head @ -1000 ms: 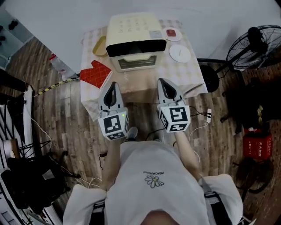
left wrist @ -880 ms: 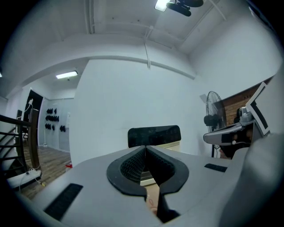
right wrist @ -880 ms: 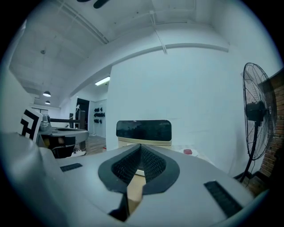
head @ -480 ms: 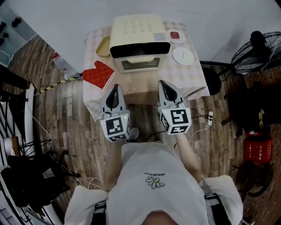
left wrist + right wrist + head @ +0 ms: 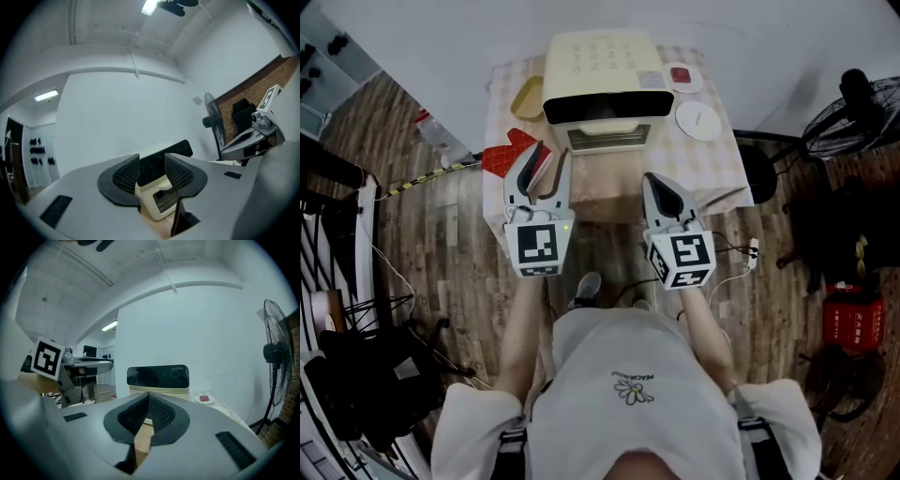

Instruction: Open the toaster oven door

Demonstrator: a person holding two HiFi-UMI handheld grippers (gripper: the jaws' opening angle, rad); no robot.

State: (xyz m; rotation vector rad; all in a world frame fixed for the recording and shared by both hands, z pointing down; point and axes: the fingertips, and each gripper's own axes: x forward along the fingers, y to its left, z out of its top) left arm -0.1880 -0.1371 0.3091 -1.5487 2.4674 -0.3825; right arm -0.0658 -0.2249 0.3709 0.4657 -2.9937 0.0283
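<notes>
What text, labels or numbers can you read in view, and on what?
No text reads clearly.
Shirt print, small line above a flower: too small to read.
Toaster oven top, faint marks: blurred.
Red case on the floor, pale marking: blurred.
Left marker cube and right marker cube: square patterns, no letters.

Your toaster oven (image 5: pixel 600 66) is a boxy cream-coloured unit with a glossy black band across the top of its front. Below that band the door (image 5: pixel 607 139) is cream too, with a small window in it, and it looks shut, flush with the front. The oven stands upright at the far edge of the tabletop (image 5: pixel 712 164), roughly mid-width, front facing the near edge and you.
</notes>
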